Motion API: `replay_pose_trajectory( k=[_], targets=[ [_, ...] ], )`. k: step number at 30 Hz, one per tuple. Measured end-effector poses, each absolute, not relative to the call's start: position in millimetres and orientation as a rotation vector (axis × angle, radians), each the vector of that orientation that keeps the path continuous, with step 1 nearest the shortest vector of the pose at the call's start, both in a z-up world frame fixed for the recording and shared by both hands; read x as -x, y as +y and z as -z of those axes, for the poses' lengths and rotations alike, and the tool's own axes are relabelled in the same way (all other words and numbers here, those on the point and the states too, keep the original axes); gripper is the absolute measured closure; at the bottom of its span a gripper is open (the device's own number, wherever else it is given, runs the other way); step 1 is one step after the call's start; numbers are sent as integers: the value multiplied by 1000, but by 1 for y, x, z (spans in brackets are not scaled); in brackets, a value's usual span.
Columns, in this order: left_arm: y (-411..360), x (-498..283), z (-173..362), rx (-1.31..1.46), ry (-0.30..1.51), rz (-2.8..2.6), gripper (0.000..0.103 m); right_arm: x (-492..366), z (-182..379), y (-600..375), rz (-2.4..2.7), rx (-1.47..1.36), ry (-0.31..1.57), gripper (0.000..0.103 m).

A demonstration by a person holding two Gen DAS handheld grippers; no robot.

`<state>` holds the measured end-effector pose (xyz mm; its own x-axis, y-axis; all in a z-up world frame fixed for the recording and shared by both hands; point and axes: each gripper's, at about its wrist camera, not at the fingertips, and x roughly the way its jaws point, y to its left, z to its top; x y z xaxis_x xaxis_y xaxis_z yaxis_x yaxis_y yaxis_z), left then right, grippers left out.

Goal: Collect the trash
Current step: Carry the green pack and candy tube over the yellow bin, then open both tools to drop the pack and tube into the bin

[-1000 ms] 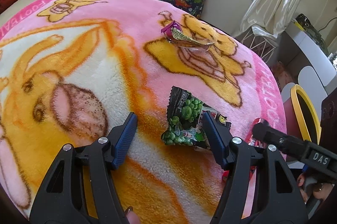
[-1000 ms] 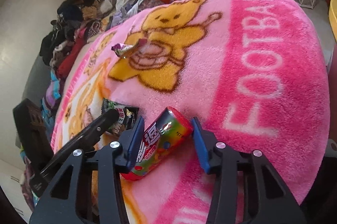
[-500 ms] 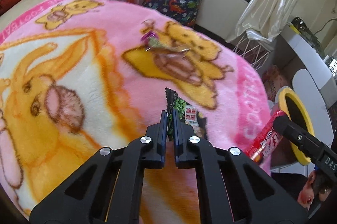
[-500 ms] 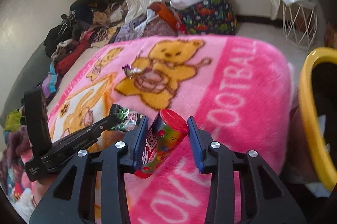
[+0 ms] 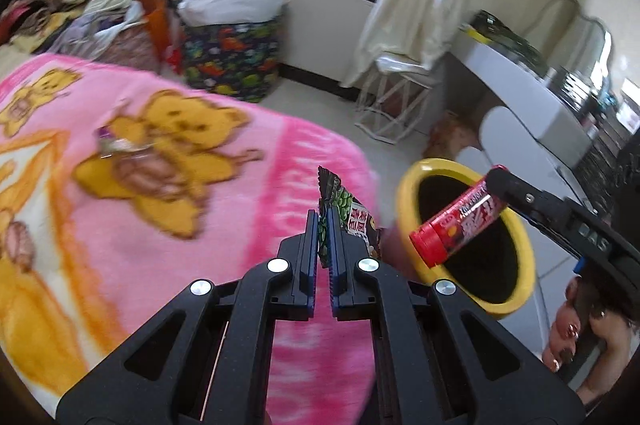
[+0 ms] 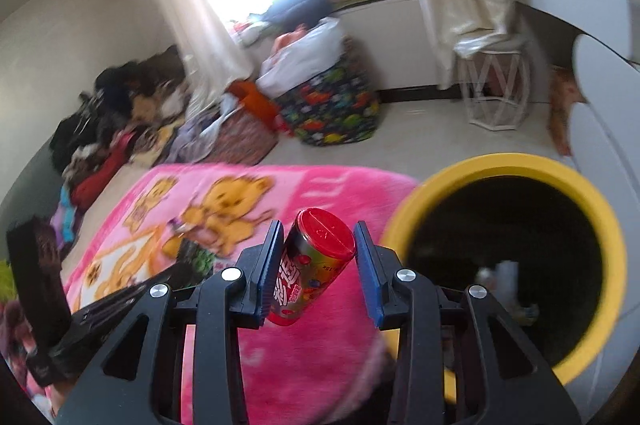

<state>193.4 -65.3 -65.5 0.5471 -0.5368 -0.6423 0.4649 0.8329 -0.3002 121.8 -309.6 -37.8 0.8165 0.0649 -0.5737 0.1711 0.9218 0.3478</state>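
Observation:
My left gripper (image 5: 324, 221) is shut on a green pea snack bag (image 5: 344, 203), which stands up between its pads above the pink blanket's edge (image 5: 312, 153). My right gripper (image 6: 318, 227) is shut on a red-capped candy tube (image 6: 312, 265), held tilted beside the yellow-rimmed bin (image 6: 500, 161). In the left wrist view the tube (image 5: 460, 221) hangs over the bin's dark opening, inside its rim (image 5: 404, 193). A purple wrapper (image 5: 114, 145) lies on the blanket's bear picture. The left gripper's body (image 6: 112, 309) and the snack bag (image 6: 196, 257) appear at lower left in the right wrist view.
A patterned fabric basket (image 5: 232, 61) with a white bag stands on the floor beyond the bed. A white wire stool (image 5: 396, 105) and a white desk (image 5: 520, 89) are to the right. Clothes pile (image 6: 104, 121) up along the left wall. A person's hand (image 5: 568, 337) shows at lower right.
The left gripper closed on the snack bag and lifted it off the blanket. Both grippers rose and swung right towards the yellow bin, the right one carrying the tube.

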Motion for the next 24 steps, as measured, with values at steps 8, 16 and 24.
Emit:
replay_pose_trajectory(
  k=[8,16,24],
  targets=[
    [-139,-174,58,15,774,701,101,-93,43,-380,192,-470,604,69],
    [-198,-164,68,-60,801,781,100,-87,66,-423,255,-536,664,67],
    [-215,-153,76,-103,820,770,36,-50,67,-437,286,-563,670,39]
  ],
)
